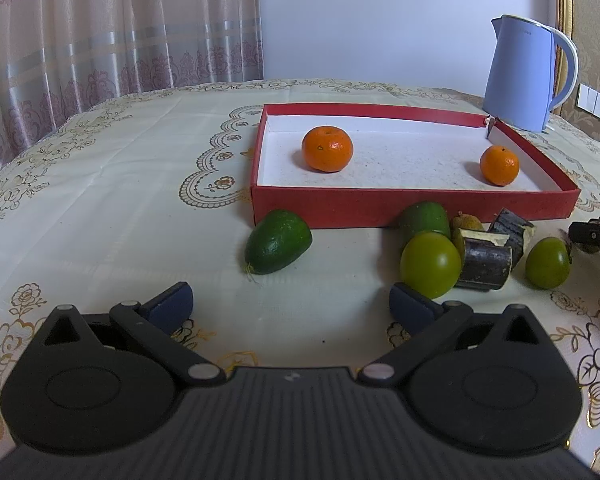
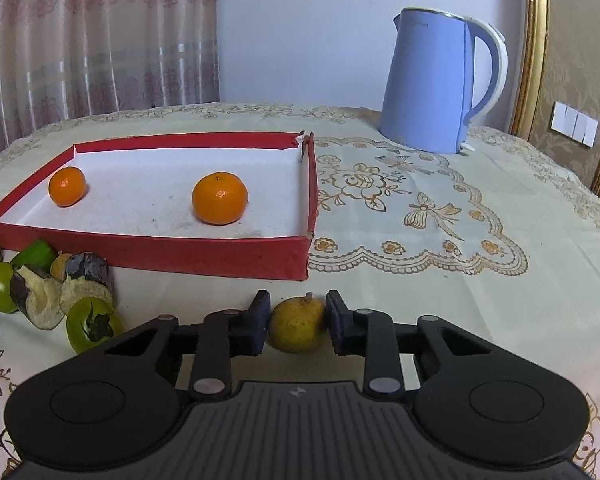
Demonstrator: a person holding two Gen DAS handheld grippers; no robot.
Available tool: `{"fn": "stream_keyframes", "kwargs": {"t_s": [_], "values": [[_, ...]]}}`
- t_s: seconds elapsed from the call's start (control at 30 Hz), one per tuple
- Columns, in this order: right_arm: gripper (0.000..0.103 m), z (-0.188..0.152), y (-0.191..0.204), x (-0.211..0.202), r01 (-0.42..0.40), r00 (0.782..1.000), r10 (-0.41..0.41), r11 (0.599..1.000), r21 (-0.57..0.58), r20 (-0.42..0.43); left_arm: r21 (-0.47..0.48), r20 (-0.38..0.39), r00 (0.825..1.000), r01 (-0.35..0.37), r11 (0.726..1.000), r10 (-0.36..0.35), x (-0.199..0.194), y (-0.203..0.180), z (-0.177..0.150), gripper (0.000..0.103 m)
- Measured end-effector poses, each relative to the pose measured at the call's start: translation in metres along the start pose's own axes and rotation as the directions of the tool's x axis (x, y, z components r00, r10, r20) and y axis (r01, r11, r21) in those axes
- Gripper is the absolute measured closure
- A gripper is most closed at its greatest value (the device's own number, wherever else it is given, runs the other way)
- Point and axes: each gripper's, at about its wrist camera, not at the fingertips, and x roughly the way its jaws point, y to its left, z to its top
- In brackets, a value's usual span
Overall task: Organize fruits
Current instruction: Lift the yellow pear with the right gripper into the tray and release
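Observation:
A red box [image 1: 380,204] [image 2: 180,254] with a white floor holds two oranges [image 1: 327,149] [image 1: 499,165] [image 2: 219,197] [image 2: 67,186]. In front of it lie a dark green avocado [image 1: 278,241], a second avocado [image 1: 424,218], two round green fruits [image 1: 430,264] [image 1: 548,263], a kiwi [image 1: 466,222] and dark-skinned cut pieces [image 1: 486,260] [image 2: 40,300]. My left gripper [image 1: 292,306] is open and empty, just short of the avocado. My right gripper [image 2: 296,322] is shut on a yellow-green citrus fruit [image 2: 296,326] near the box's front right corner.
A blue electric kettle [image 1: 520,74] [image 2: 432,80] stands behind the box at the back right. The table carries a cream embroidered cloth [image 2: 420,208]. Curtains hang behind at the left. The right gripper's tip shows at the left wrist view's right edge [image 1: 596,238].

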Motion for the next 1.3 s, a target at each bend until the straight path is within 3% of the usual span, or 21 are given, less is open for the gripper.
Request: {"fn": "stream_keyframes", "kwargs": {"t_s": [0.4,0.8,1.3], "values": [[0.074,0.0,0.001,-0.002,0.016,1.0,-0.016,1.0,-0.001,0.003,0.0,0.0,1.0,0.0,1.0,0.0,0.0,0.0,0.0,0.0],[0.074,0.006,0.006,-0.022,0.038,0.997,-0.037,0.999,-0.018,0.067,-0.001,0.0,1.0,0.001,1.0,-0.001,0.0,0.0,0.0,0.0],[0.074,0.041,0.04,-0.02,0.004,0.99,0.011,0.995,-0.103,0.139,-0.002,0.0,1.0,0.001,1.0,-0.001,0.0,-0.001,0.0,0.0]]}}
